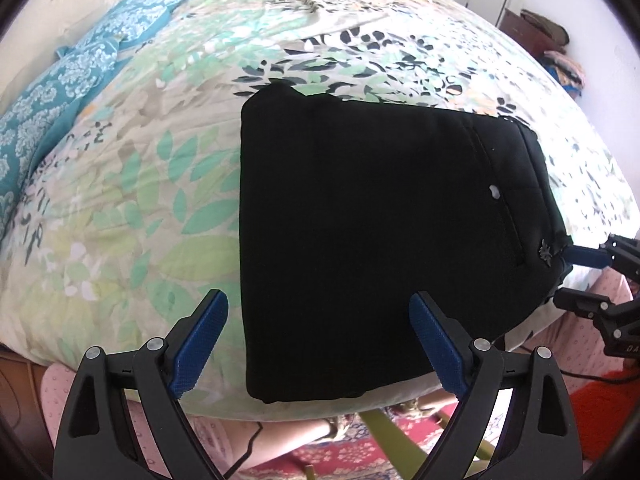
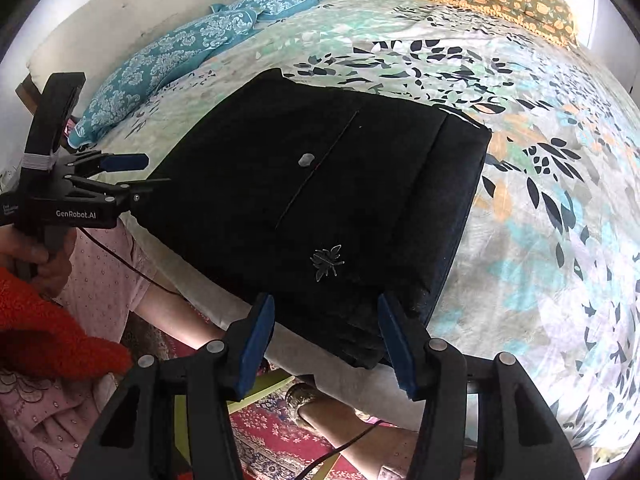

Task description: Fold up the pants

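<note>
Two grippers, left [image 1: 318, 344] and right [image 2: 326, 338], fingers apart, clear of black pants [image 1: 380, 216] folded square at near bed [image 1: 160, 168] edge, leaf-print cover.

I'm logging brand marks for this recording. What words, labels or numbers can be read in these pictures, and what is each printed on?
"GenRobot.AI": white print on the black body of the left tongs, seen from the right wrist view.
"DA": partial white letters on the right tongs, cut off at the frame edge in the left wrist view.
The black pants carry a small leaf-shaped emblem and a button, no readable text.
</note>
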A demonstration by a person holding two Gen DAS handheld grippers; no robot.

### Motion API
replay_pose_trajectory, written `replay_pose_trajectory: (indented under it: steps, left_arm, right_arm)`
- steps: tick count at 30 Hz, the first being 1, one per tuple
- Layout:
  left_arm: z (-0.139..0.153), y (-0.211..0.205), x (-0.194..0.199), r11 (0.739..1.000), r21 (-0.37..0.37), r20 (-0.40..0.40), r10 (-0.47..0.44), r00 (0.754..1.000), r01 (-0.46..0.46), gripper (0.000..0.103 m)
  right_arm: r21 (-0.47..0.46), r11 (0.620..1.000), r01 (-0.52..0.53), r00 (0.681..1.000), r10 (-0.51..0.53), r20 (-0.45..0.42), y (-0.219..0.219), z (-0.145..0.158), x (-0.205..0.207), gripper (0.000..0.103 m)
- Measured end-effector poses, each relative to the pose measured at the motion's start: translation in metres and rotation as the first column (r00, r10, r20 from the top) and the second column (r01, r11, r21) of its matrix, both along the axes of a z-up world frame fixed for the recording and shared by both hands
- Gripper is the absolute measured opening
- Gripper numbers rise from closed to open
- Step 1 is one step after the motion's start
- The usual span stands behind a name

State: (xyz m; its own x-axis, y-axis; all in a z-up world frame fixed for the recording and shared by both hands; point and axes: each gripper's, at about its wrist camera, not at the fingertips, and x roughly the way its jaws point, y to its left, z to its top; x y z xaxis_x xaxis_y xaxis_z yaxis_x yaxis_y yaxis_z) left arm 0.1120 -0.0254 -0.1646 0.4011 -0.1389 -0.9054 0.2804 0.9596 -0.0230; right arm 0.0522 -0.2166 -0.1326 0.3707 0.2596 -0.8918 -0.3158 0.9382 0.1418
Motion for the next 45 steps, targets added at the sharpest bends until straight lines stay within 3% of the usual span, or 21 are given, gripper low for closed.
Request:
replay_pose_trajectory:
  steps: [12, 20, 30, 36, 45]
  left_arm:
    - [-0.006, 0.004, 0.0, 1.0, 0.014, -0.017, 0.009, 1.0, -0.009, 0.093]
    - [-0.006, 0.024, -0.003, 0.996, -0.067, -0.02, 0.063, 0.998, -0.064, 0.093]
    - [0.005, 0.046, -0.003, 0.976, -0.157, 0.012, 0.155, 0.988, -0.151, 0.093]
    - [0.009, 0.056, -0.003, 0.966, -0.179, 0.036, 0.194, 0.98, -0.185, 0.093]
    - [0.01, 0.062, -0.004, 0.961, -0.178, 0.046, 0.223, 0.974, -0.212, 0.093]
  right_arm:
    - [-0.026, 1.0, -0.013, 1.0, 0.013, 0.005, 0.004, -0.002, 0.001, 0.058]
    - [-0.076, 0.996, -0.05, 0.999, 0.051, 0.009, 0.015, -0.003, -0.001, 0.067]
    - [-0.049, 0.998, -0.05, 0.999, 0.051, 0.015, 0.009, 0.008, -0.007, 0.073]
    - [-0.111, 0.994, 0.018, 0.996, -0.008, 0.09, 0.0, 0.025, -0.016, 0.082]
    - [-0.093, 0.986, 0.137, 0.983, -0.123, 0.138, -0.03, 0.034, -0.016, 0.089]
